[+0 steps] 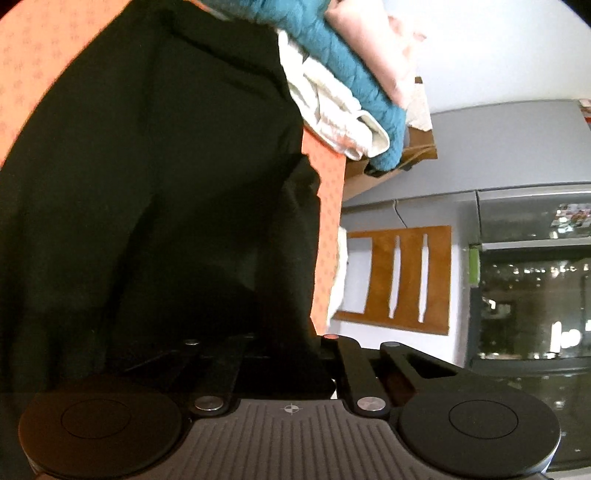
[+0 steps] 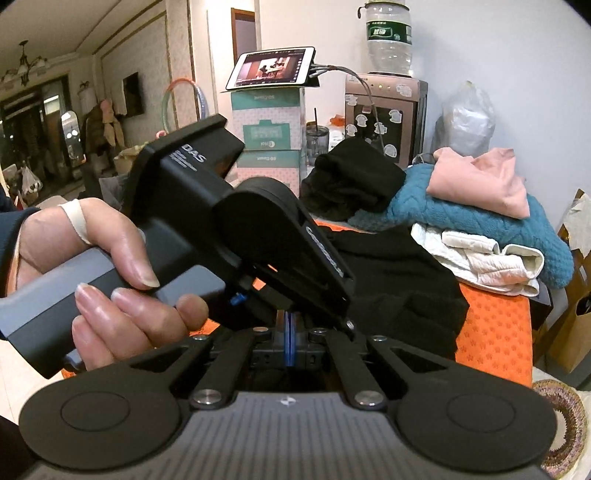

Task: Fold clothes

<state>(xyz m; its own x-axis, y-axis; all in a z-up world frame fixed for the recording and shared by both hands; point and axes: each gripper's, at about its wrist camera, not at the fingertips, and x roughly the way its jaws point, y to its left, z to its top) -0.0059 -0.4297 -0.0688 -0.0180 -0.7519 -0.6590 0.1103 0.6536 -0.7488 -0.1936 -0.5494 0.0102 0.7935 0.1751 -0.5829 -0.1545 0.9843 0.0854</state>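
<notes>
My left tool (image 2: 295, 295) is nearly closed on the matte black garment (image 1: 147, 184), a soft dark cloth spread over the orange dotted tabletop (image 2: 491, 332). My right tool (image 2: 290, 347) is fully closed, blue pads together; whether it pinches cloth I cannot tell. Toward the tabletop's far right corner a knitted teal sweater (image 2: 480, 218), pink top (image 2: 480, 181) and quilted white piece (image 2: 487, 262) lie stacked.

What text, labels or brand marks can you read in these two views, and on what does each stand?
"DAS": on the body of the left claw's handheld unit.
White lettering along that unit's black arm: too blurred to read.
Green label on the water bottle: too small.
Print on the stacked boxes: not legible.
Left wrist view: none.
</notes>
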